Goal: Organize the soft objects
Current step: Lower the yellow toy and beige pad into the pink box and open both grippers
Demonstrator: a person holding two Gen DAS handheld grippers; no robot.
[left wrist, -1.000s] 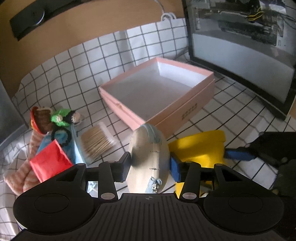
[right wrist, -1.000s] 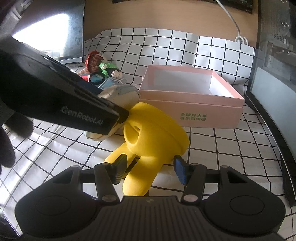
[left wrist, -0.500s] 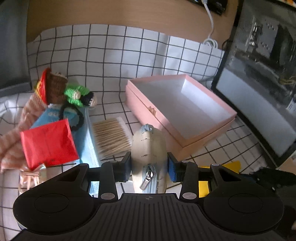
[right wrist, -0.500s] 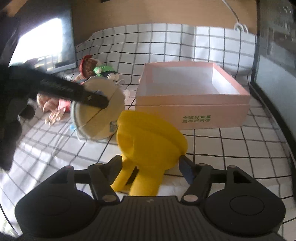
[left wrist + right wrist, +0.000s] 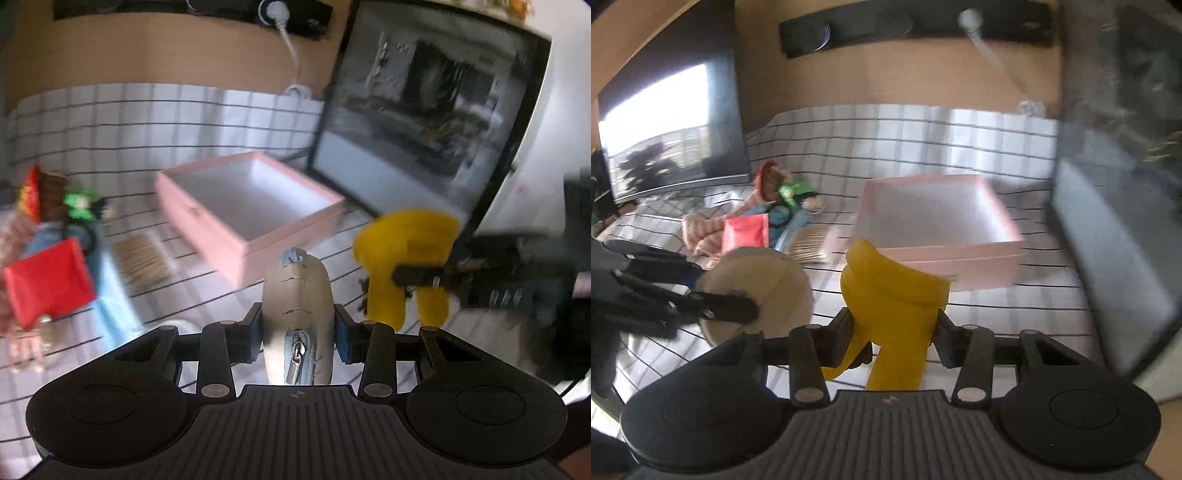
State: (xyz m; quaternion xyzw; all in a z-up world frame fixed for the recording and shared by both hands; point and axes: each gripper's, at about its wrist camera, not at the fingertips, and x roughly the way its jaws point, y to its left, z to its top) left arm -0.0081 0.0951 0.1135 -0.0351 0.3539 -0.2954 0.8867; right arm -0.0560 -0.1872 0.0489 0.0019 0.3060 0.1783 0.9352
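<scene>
My left gripper point(image 5: 297, 328) is shut on a beige zip pouch point(image 5: 295, 299) with a light blue zipper, held above the checked cloth. The pouch also shows in the right wrist view point(image 5: 757, 280). My right gripper point(image 5: 895, 334) is shut on a yellow soft toy point(image 5: 894, 299), lifted off the cloth; it shows in the left wrist view point(image 5: 406, 254) too. An open, empty pink box point(image 5: 240, 199) stands ahead of both grippers, and the right wrist view shows the box point(image 5: 942, 225) as well.
A pile lies left of the box: a crocheted doll point(image 5: 55, 199), a red packet point(image 5: 48, 277), a blue item point(image 5: 110, 291), striped pink cloth point(image 5: 701, 232) and a cotton swab pack point(image 5: 140, 254). A dark monitor point(image 5: 424, 110) stands right of the box, another screen point(image 5: 668, 129) at the far left.
Both grippers have risen and tilted up. The right gripper closed on the yellow toy and lifted it off the cloth. The left still holds the pouch. Both views are blurred by motion.
</scene>
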